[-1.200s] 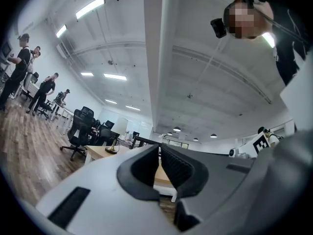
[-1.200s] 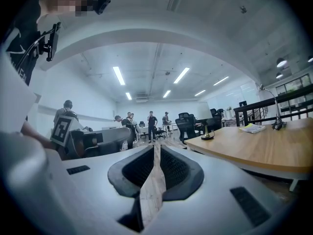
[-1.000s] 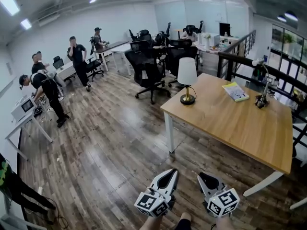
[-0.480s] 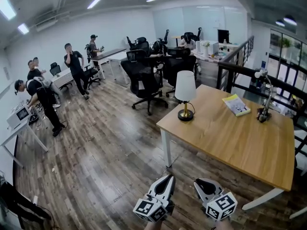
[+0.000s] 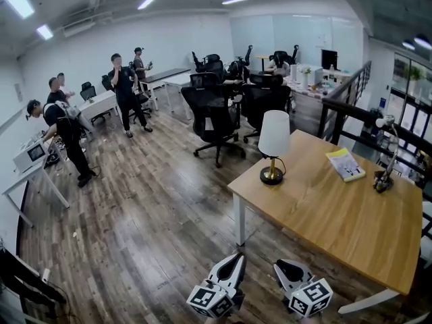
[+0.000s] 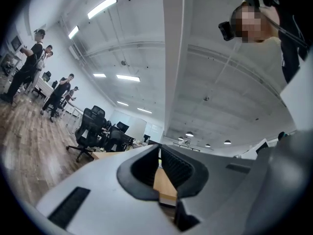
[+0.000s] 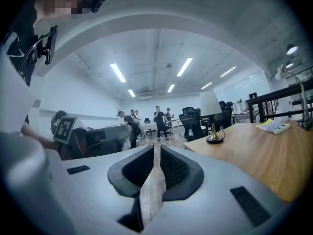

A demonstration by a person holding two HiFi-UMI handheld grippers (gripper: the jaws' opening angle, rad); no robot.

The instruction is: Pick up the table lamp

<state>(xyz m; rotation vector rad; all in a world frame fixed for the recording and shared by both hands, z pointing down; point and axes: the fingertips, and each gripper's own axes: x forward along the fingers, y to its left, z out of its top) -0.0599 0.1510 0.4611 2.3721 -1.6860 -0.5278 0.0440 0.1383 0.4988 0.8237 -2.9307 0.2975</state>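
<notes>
Nearest the camera, the left gripper (image 5: 237, 256) and the right gripper (image 5: 279, 267) hang side by side over the wooden floor (image 5: 148, 208), short of the wooden table (image 5: 337, 214) and off its left corner. Both point toward the table. In its own view, the left gripper's jaws are closed together with nothing between them. The right gripper's jaws also meet at their tips and are empty. Neither gripper touches the table.

On the table, the table lamp (image 5: 273, 144) stands upright near the left edge, the one that faces the office chairs (image 5: 212, 113). It has a white shade, a thin brass stem and a round dark base. It is well apart from both grippers. Further along the table, to the right of the lamp, a yellow book (image 5: 345, 164) lies flat. At the table's far right corner stands a small dark stand with a jointed arm (image 5: 385, 177).

Beyond the table's far side runs a dark railing (image 5: 351, 113). The black office chairs cluster just past the table's left edge. Well to the left of the table, a person bends over a white desk (image 5: 27, 177), and another person in black (image 5: 125, 93) stands further back among more white desks.
</notes>
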